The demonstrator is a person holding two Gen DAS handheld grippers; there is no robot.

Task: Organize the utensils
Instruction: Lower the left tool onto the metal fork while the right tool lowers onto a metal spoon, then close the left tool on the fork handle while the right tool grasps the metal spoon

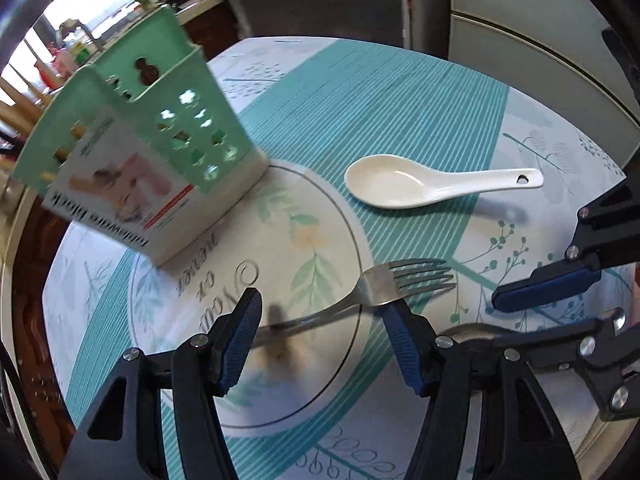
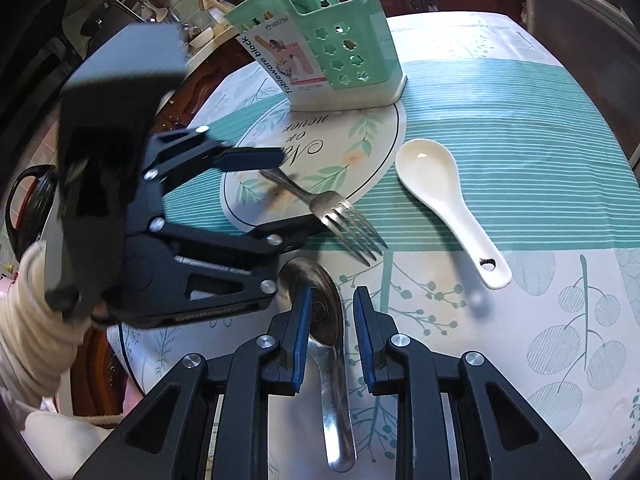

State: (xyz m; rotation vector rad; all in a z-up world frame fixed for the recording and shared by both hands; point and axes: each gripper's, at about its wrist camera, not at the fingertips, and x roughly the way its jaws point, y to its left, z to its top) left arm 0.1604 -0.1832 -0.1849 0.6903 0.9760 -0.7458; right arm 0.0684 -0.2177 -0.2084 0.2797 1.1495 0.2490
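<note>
A metal fork [image 1: 360,300] [image 2: 328,210] lies on the table with its tines to the right. My left gripper [image 1: 320,312] [image 2: 294,192] is open, its fingers on either side of the fork's neck and handle. A metal spoon [image 2: 324,320] lies near the table's front edge, mostly hidden in the left wrist view [image 1: 472,330]. My right gripper [image 2: 332,304] [image 1: 552,304] is open around the spoon's bowl and neck. A white ceramic spoon [image 1: 420,186] [image 2: 448,200] lies flat further out. A green utensil holder [image 1: 152,148] [image 2: 332,44] stands at the back left with a utensil in it.
The round table wears a teal striped and leaf-print cloth [image 1: 380,112] [image 2: 520,140]. Its edge runs close on the left [image 2: 120,340]. Kitchen cabinets [image 1: 328,8] stand behind. My sleeved left arm [image 2: 36,320] shows at the left.
</note>
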